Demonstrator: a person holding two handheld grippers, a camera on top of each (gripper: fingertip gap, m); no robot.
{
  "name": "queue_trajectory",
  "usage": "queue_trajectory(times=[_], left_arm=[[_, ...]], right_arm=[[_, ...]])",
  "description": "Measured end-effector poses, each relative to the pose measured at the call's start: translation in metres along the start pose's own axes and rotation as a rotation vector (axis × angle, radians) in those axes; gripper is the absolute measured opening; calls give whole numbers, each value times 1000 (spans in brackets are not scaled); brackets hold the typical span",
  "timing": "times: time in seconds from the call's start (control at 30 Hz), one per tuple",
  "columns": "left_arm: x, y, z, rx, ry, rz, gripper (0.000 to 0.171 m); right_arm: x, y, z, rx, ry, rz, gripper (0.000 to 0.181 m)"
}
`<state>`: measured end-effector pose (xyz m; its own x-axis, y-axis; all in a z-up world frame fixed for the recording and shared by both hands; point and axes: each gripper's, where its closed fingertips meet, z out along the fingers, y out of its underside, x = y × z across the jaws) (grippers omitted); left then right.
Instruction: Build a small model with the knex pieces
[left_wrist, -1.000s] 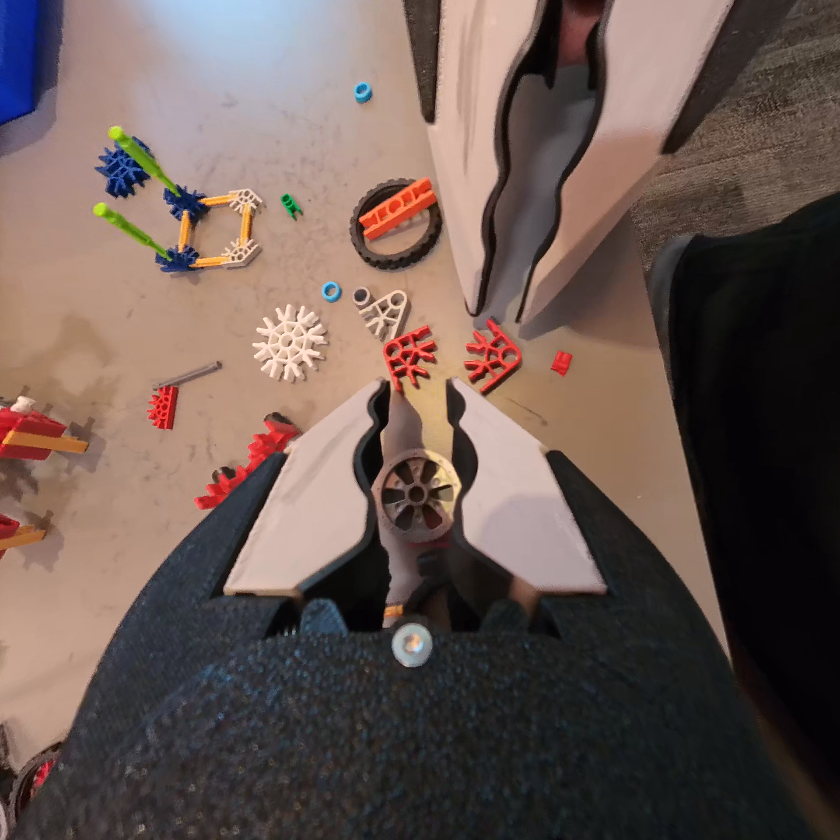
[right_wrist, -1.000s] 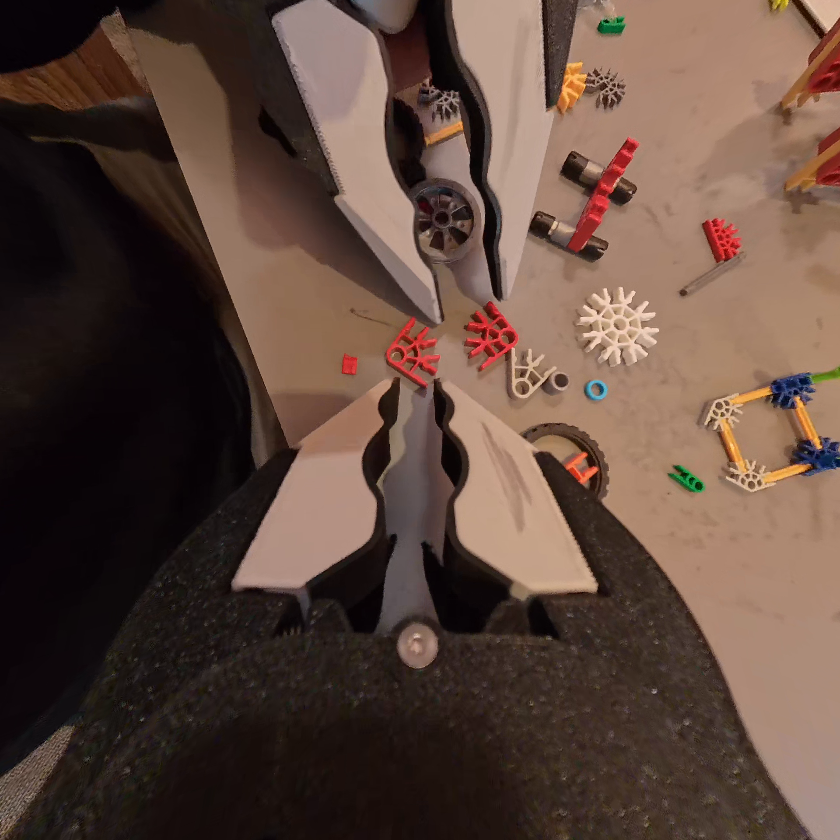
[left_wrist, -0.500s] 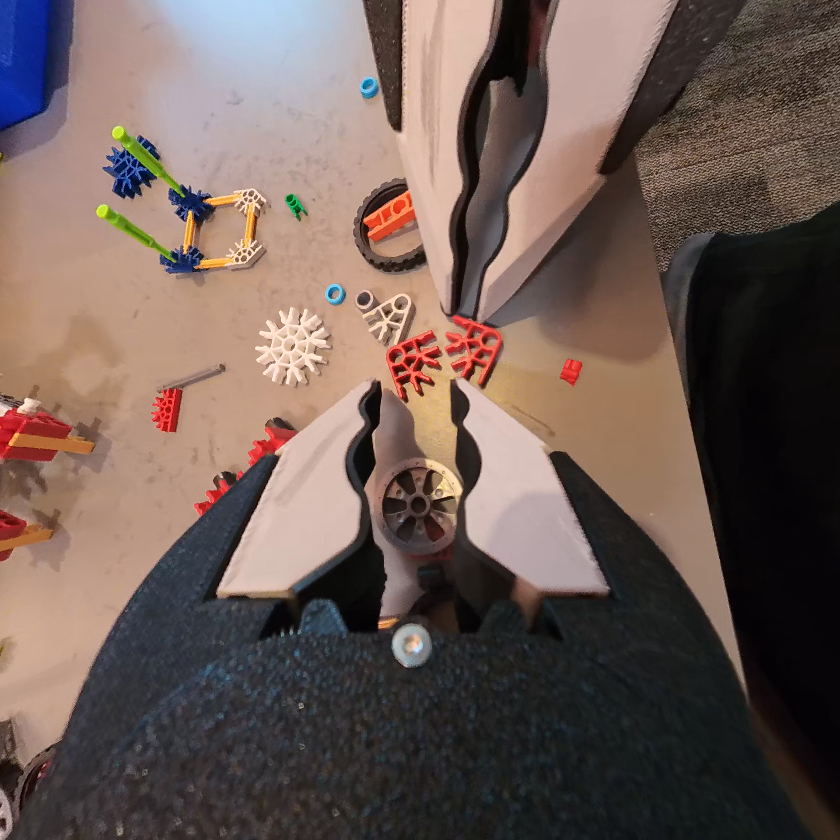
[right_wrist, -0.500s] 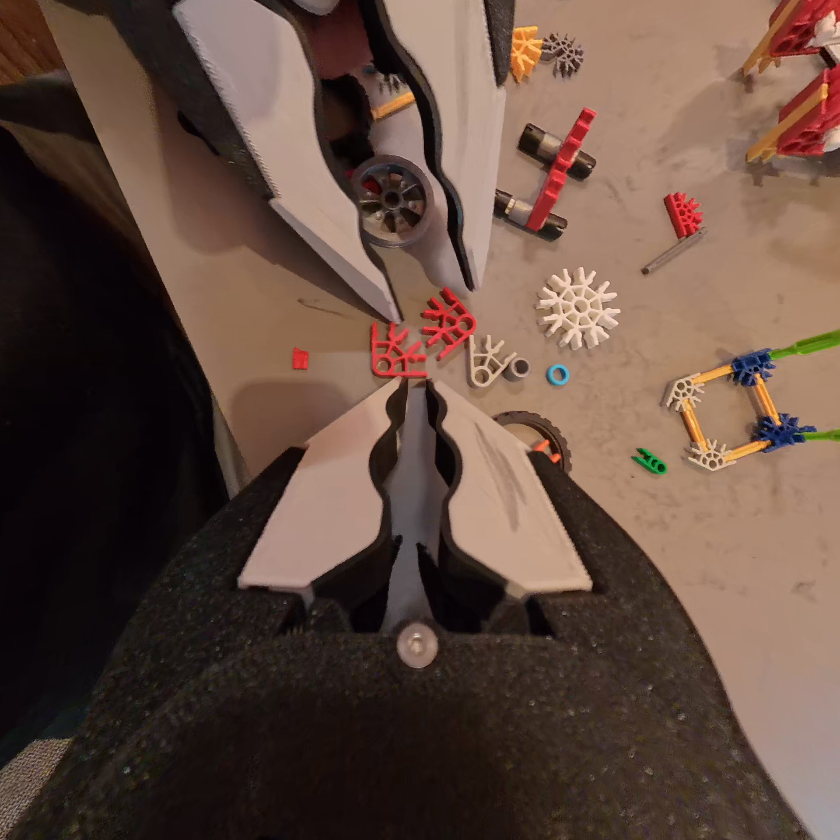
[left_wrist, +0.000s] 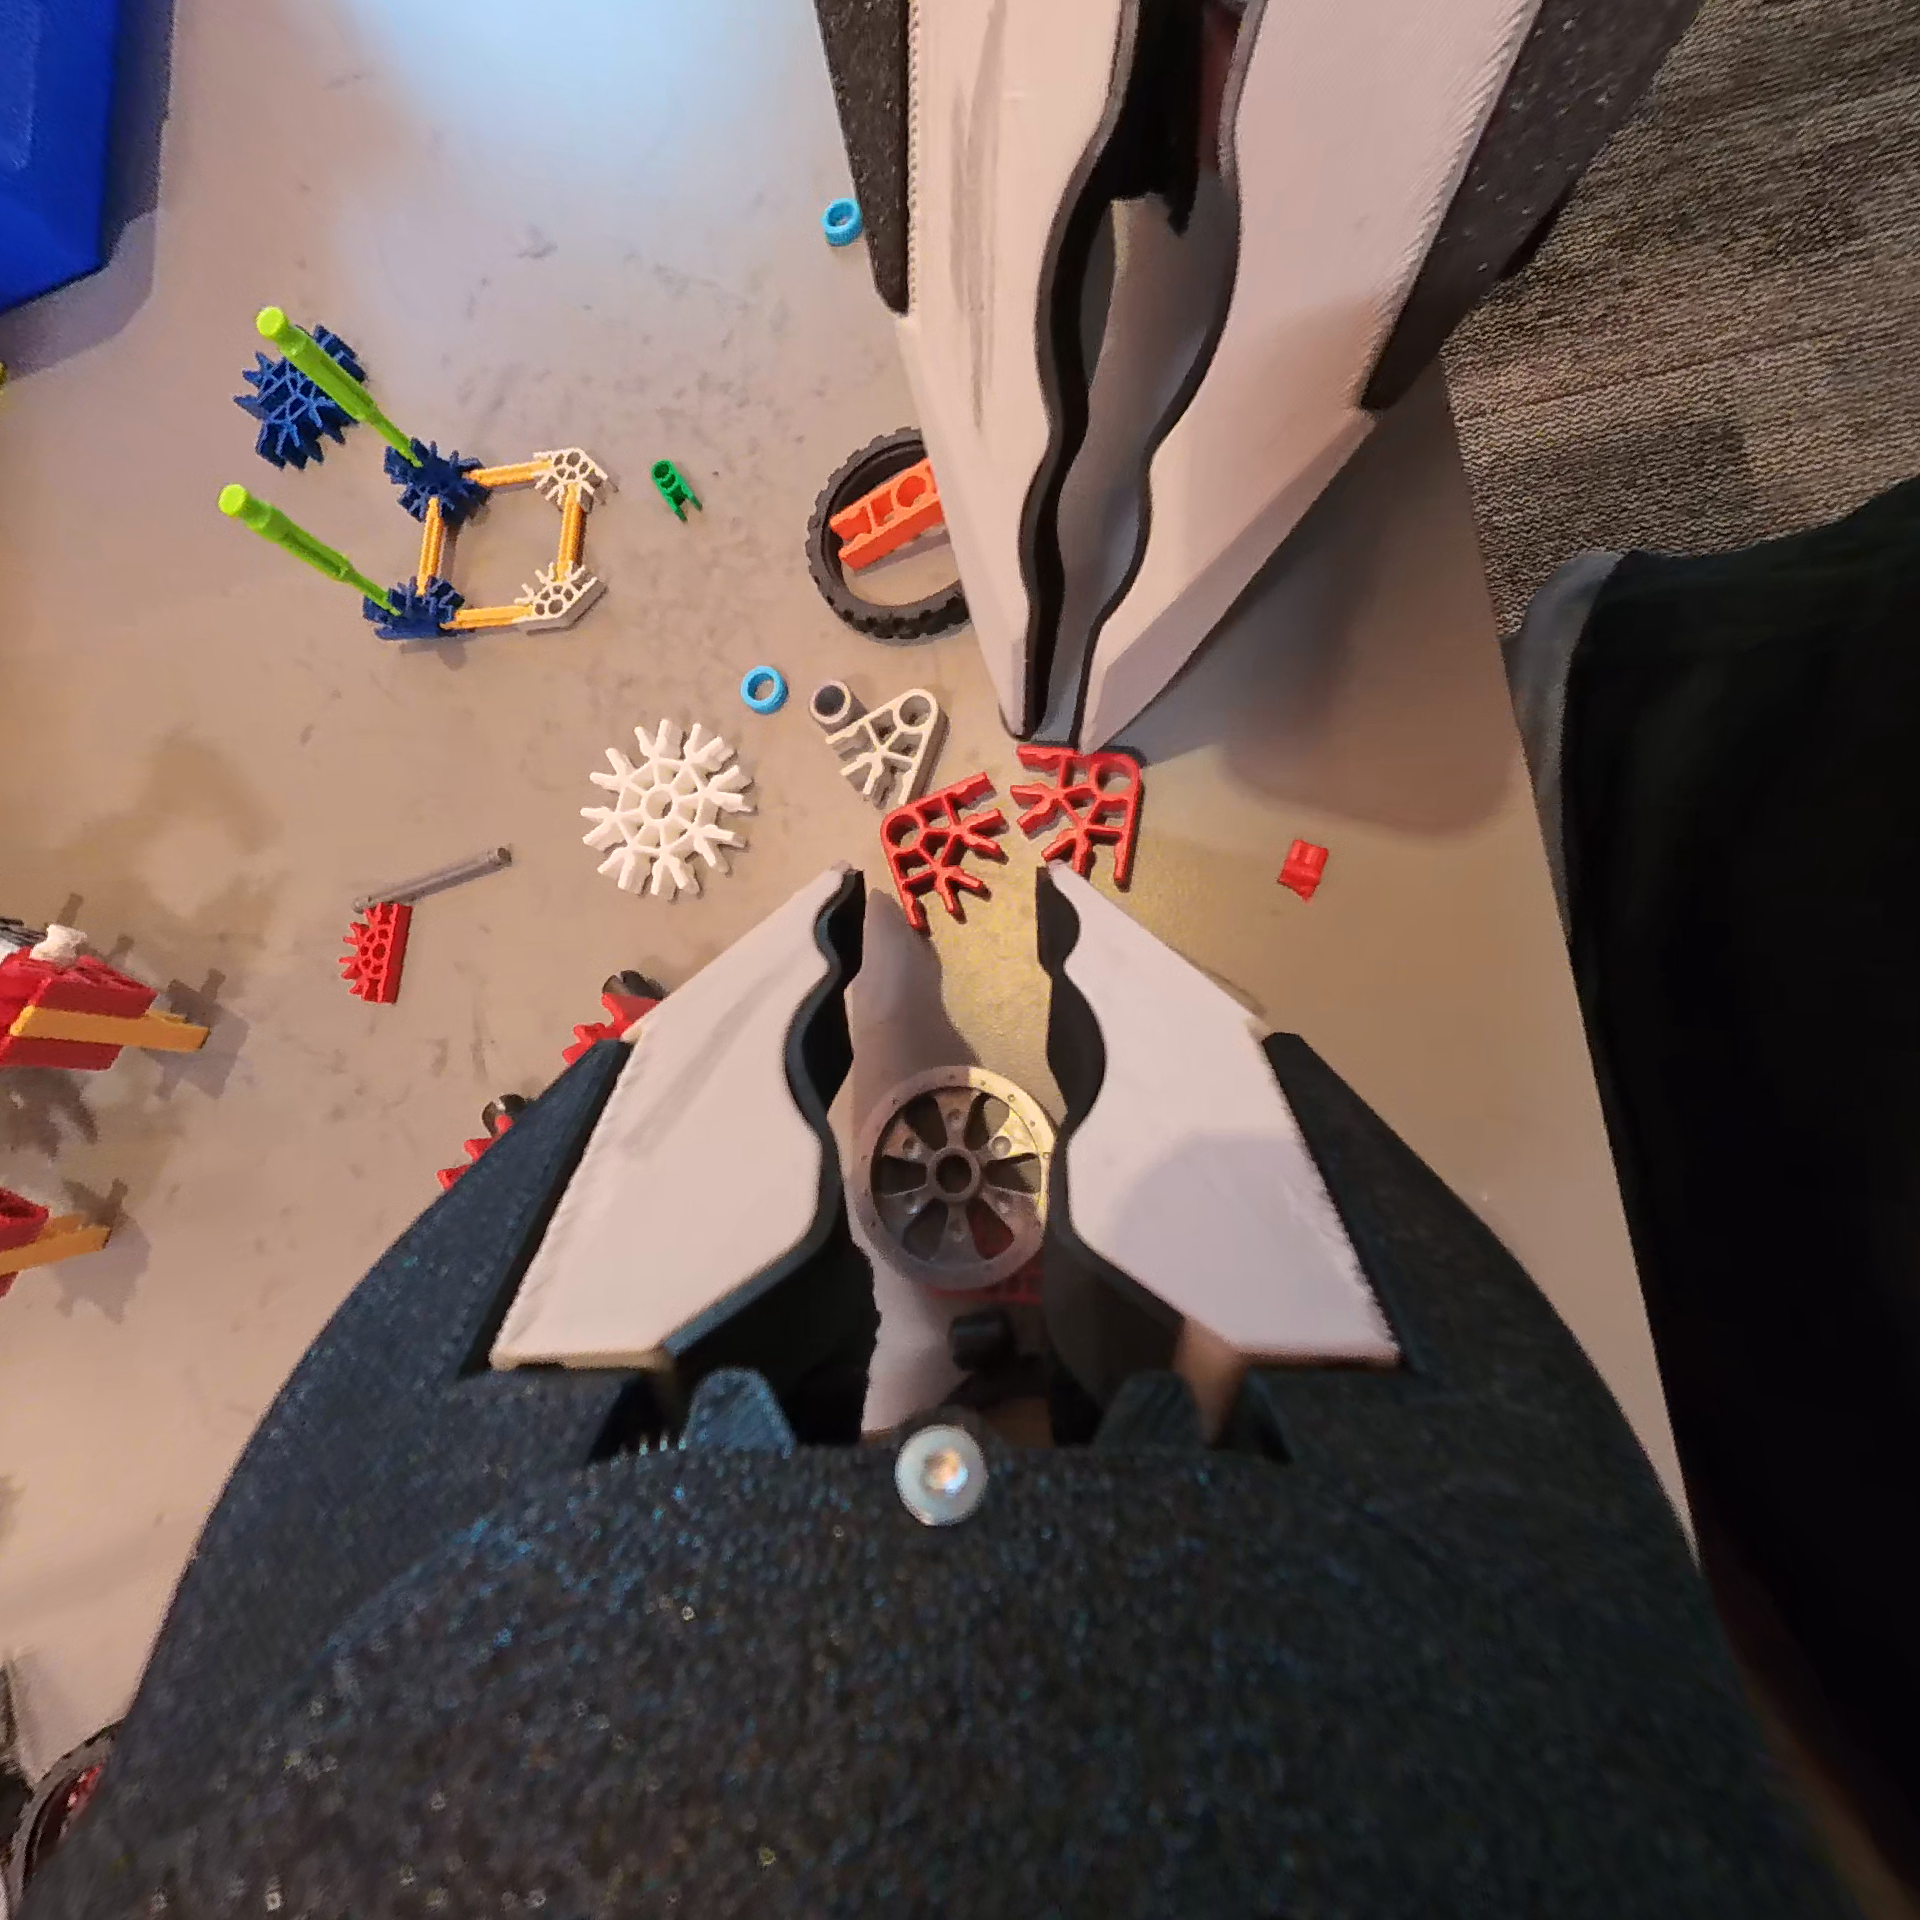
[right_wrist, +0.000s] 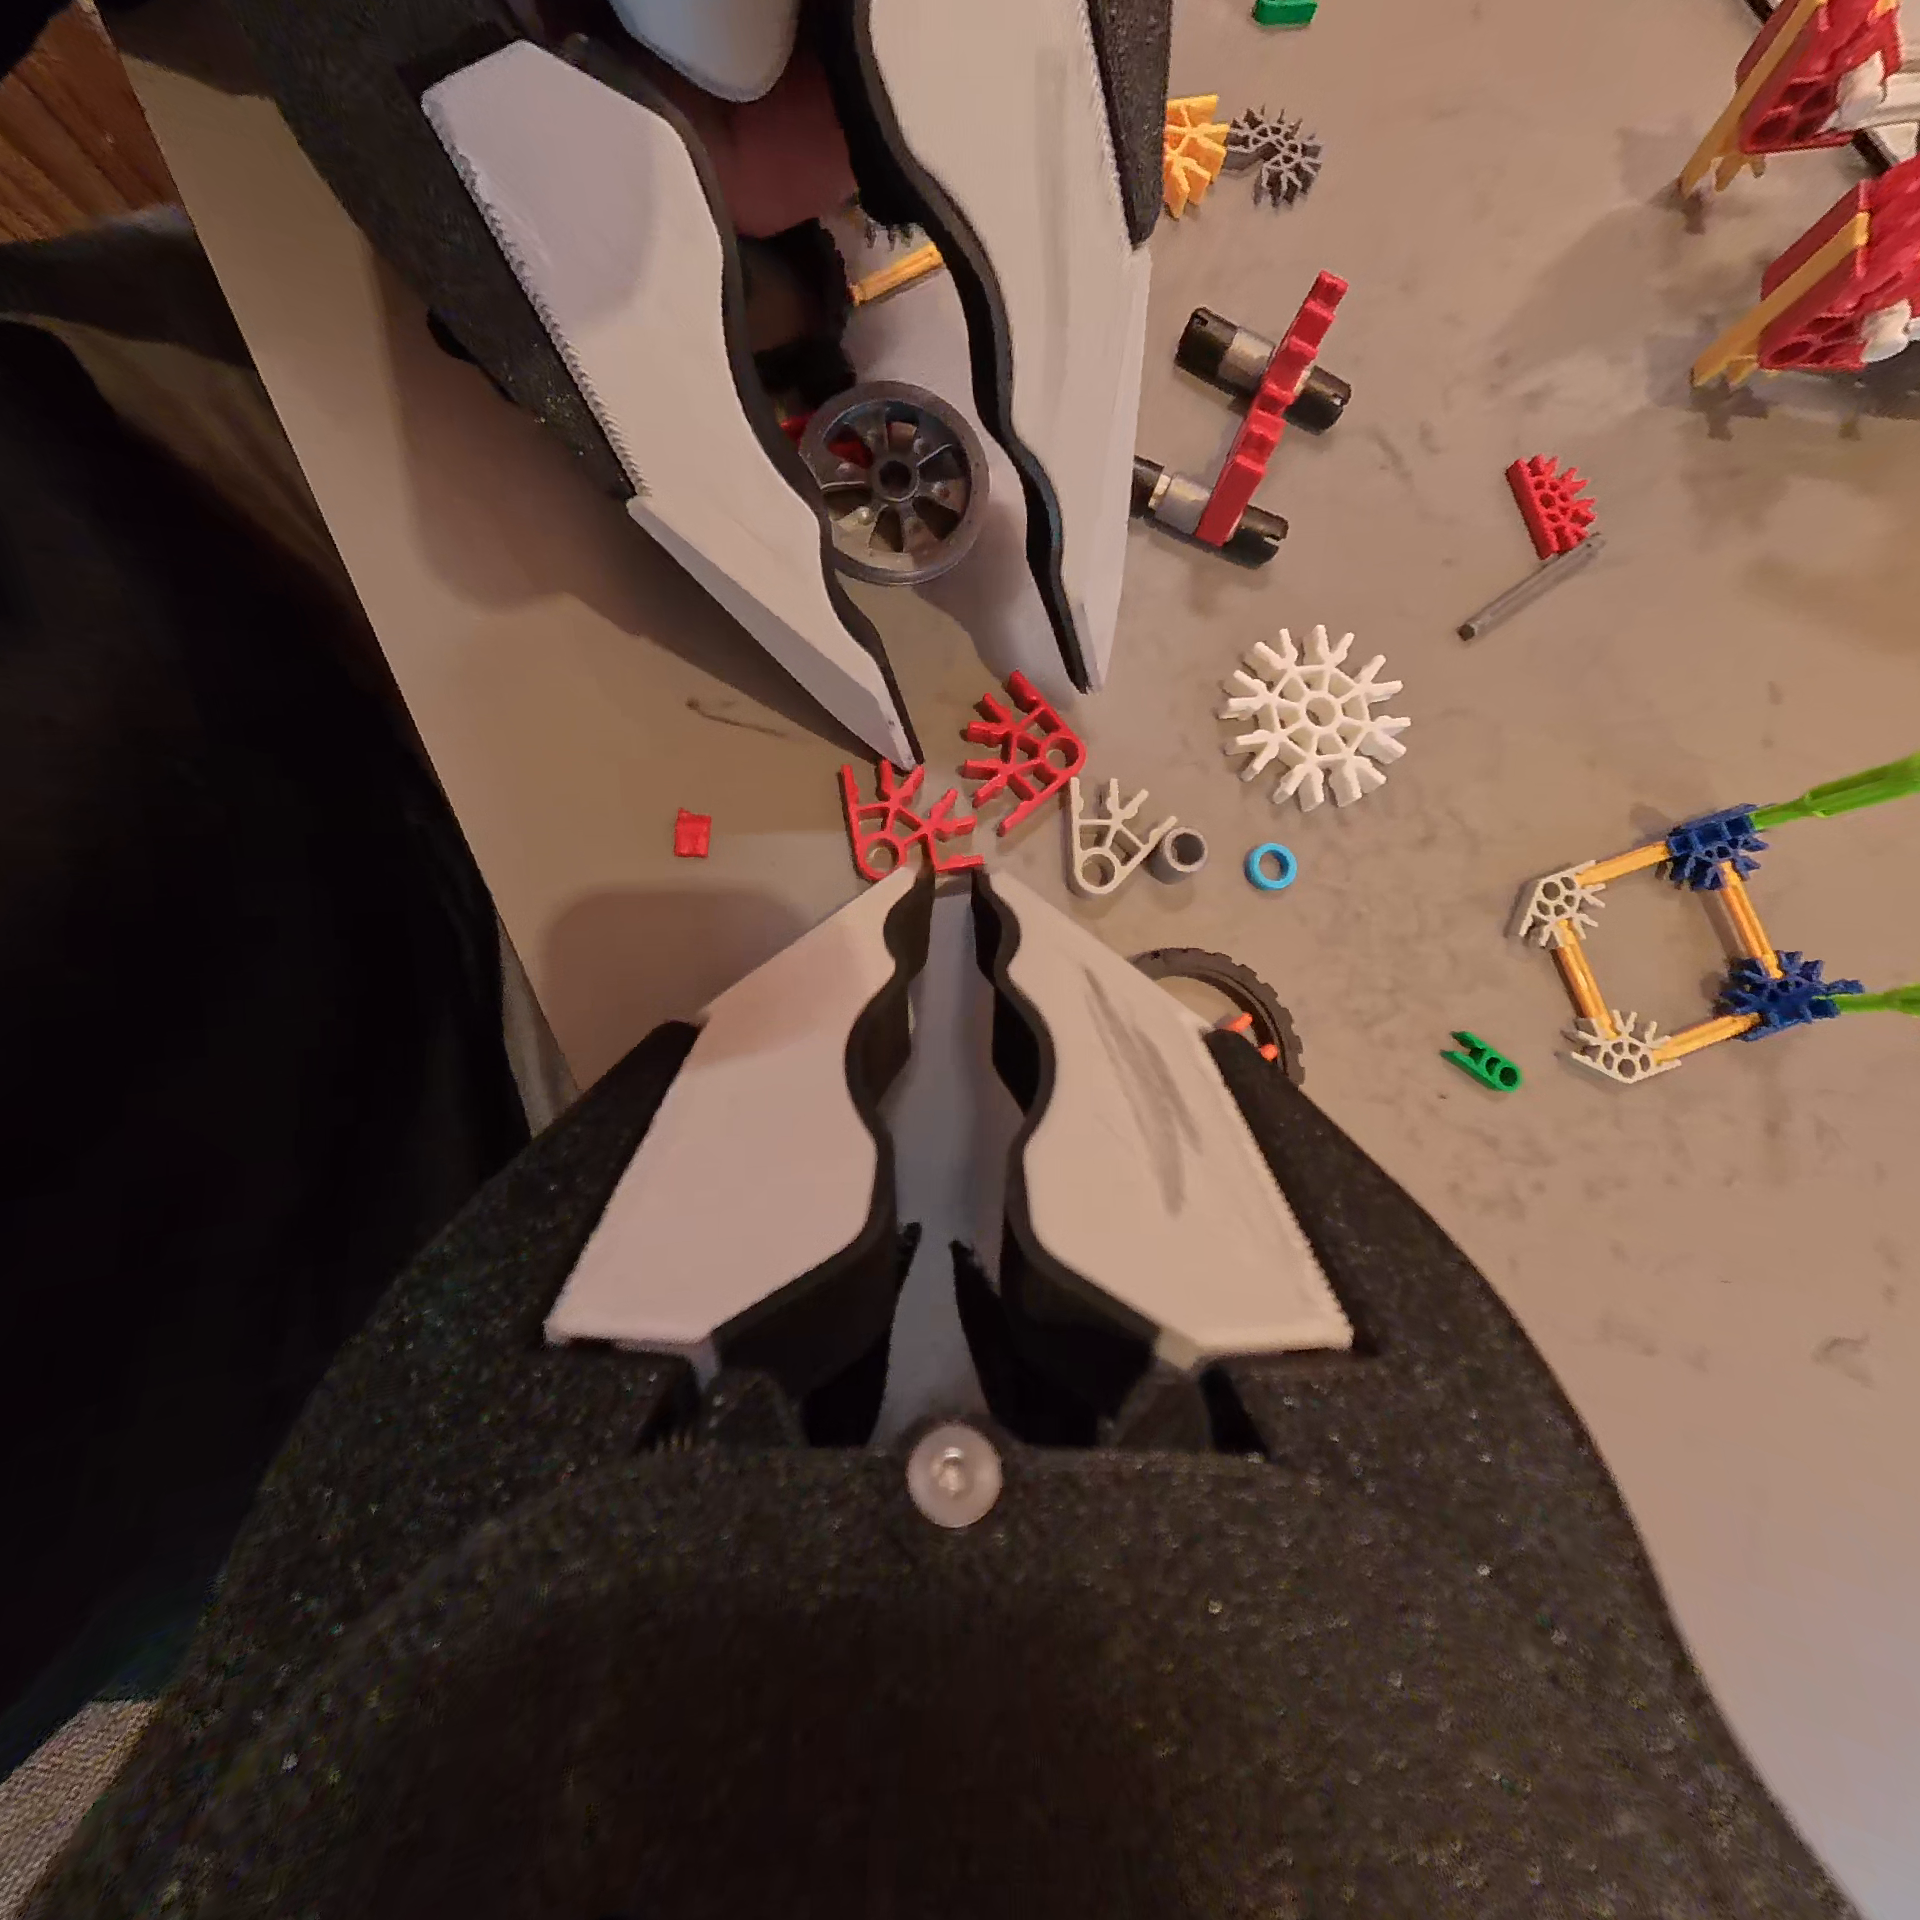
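My left gripper (left_wrist: 948, 894) is shut on a grey spoked wheel hub (left_wrist: 956, 1179), held deep between its fingers; the tips stay apart. It also shows in the right wrist view (right_wrist: 992, 717) with the hub (right_wrist: 894, 483). Two red fan-shaped connectors lie flat on the table between the grippers. My right gripper (right_wrist: 945, 883) is shut and empty, and its tips touch the edge of the nearer red connector (right_wrist: 904, 831). The left wrist view shows it (left_wrist: 1055, 732) above that connector (left_wrist: 1081, 810). The other red connector (left_wrist: 940, 847) lies just beyond my left tips.
A grey connector (left_wrist: 883, 743), blue ring (left_wrist: 764, 691), white snowflake connector (left_wrist: 665, 808), black tyre with an orange piece (left_wrist: 883, 561) and a blue-and-yellow square frame (left_wrist: 488, 540) lie to the left. A small red piece (left_wrist: 1302, 868) lies near the table edge, beside a person's dark clothing. Left and right tips are no more than a few centimetres apart. About 4 centimeters separates my left fingertips from the small red piece (left_wrist: 1302, 868). It is also in sight in the right wrist view (right_wrist: 691, 832).
My right gripper closed and moved down to the red connector, pushing and turning it toward the other one. My left gripper kept hold of the hub.
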<state>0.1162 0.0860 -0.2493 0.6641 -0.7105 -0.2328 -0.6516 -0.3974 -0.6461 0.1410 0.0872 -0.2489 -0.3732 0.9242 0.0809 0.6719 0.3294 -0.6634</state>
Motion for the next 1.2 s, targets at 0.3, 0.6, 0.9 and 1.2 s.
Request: queue_trajectory(times=[0.3,0.6,0.9,1.2], left_arm=[[4,-1,0,4,15,4,35],[2,1,-2,-3,7,8,35],[-9,-5,-25,60,-50,-19,35],[-37,33,-96,25,-247,-126,35]], right_arm=[[4,0,1,-5,17,2,6],[7,-4,-4,16,32,11,7],[38,-5,-31,100,127,77,13],[78,13,-54,174,253,177,13]])
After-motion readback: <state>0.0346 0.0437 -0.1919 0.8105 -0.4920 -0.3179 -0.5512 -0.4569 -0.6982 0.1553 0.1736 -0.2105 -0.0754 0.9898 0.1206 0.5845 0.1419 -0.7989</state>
